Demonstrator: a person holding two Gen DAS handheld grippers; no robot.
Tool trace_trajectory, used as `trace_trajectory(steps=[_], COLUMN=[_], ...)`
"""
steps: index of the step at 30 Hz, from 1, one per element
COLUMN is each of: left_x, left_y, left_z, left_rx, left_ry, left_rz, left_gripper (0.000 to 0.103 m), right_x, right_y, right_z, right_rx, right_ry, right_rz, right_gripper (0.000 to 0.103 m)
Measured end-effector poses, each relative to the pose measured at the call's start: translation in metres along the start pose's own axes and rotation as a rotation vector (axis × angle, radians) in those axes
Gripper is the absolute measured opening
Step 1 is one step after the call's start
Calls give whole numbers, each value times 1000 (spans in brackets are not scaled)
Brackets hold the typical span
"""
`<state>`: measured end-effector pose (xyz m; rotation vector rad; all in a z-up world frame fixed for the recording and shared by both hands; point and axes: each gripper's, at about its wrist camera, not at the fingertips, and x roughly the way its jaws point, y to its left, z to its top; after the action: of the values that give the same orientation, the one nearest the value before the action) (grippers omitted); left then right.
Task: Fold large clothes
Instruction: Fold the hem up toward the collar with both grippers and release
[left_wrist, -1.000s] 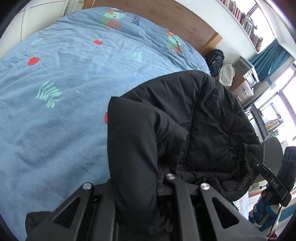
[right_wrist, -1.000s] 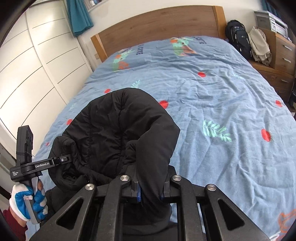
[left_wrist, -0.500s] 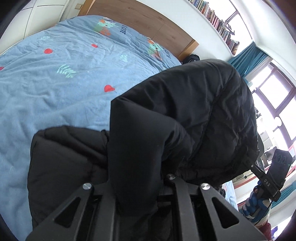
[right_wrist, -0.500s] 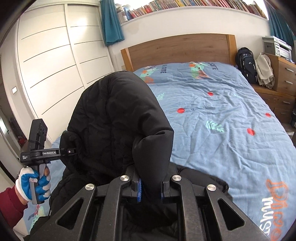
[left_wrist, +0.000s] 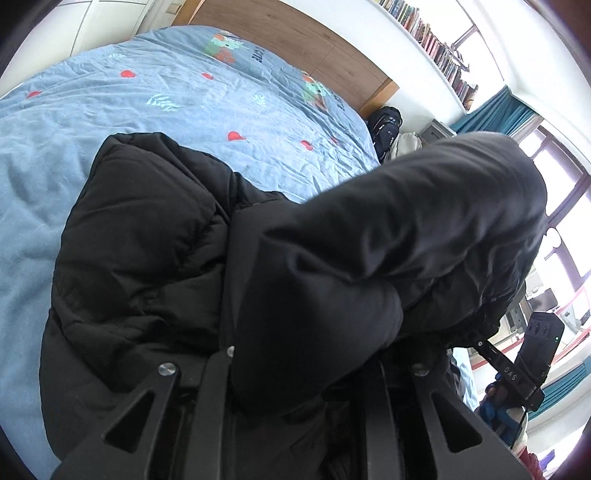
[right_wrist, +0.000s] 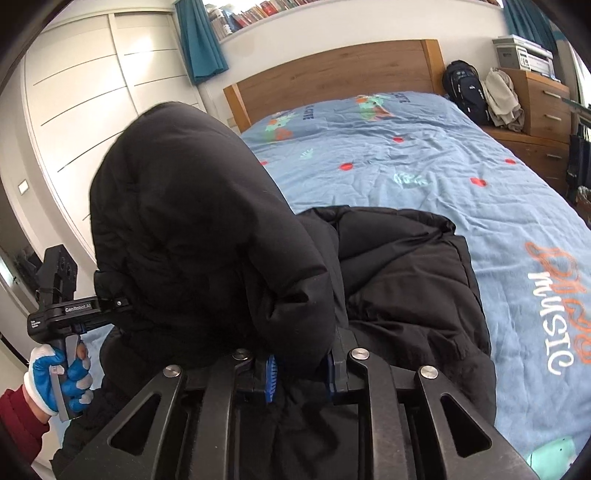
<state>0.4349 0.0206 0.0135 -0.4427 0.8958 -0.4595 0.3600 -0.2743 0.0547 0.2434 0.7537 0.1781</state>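
Note:
A large black puffy jacket (left_wrist: 147, 266) lies partly on the blue bed (left_wrist: 147, 96), with its near edge lifted in a thick fold. My left gripper (left_wrist: 306, 373) is shut on that fold; the padding hides its fingertips. My right gripper (right_wrist: 301, 369) is shut on the same lifted edge of the jacket (right_wrist: 207, 229), with the cloth pinched between its blue pads (right_wrist: 271, 374). The left gripper also shows at the left of the right wrist view (right_wrist: 107, 308), and the right one at the right of the left wrist view (left_wrist: 484, 345). The lower jacket (right_wrist: 406, 280) rests on the bed.
The blue patterned duvet (right_wrist: 424, 155) spreads toward a wooden headboard (right_wrist: 332, 74). A black backpack (right_wrist: 463, 92) and a wooden dresser (right_wrist: 543, 110) stand at the right. White wardrobe doors (right_wrist: 85, 110) stand at the left. Windows (left_wrist: 569, 206) are at the right of the left wrist view.
Both grippers have lifted the jacket's held edge up and back toward me. More of the jacket's body now lies spread on the bed beneath the raised fold.

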Motion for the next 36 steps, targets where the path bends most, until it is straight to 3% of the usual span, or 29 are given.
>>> trace_trajectory(steps=[11,18,21,25,29,32,36], left_x=[-26,-81,-110,-127,-122,-104,-56], left_y=[-1,3,-1,-31,-71,-103,-115], left_z=[-30,-58,-63,-45,-27,-22,-33], left_rx=[28,24,23,64,101,126,150], left_ry=[-2,8,-24,-65,-88,-74,-9], left_rz=[49,86,87,70,19,-23,12], left_gripper=[30,36,37,46,54,57,57], right_x=[-20,-60,-81,-97,-91,-75,-40], right_y=[-8,-12,-8,16,46,62,73], right_z=[-20,-35,-29,-5,20,25,10], right_rx=[23,31,12,-44,-96,-158,-240], right_ry=[45,38,8,-49,-77,-62,10], right_rz=[-39,-54,-77,-66,-22,-10,-14], right_gripper=[35,45,46,52,63,65,67])
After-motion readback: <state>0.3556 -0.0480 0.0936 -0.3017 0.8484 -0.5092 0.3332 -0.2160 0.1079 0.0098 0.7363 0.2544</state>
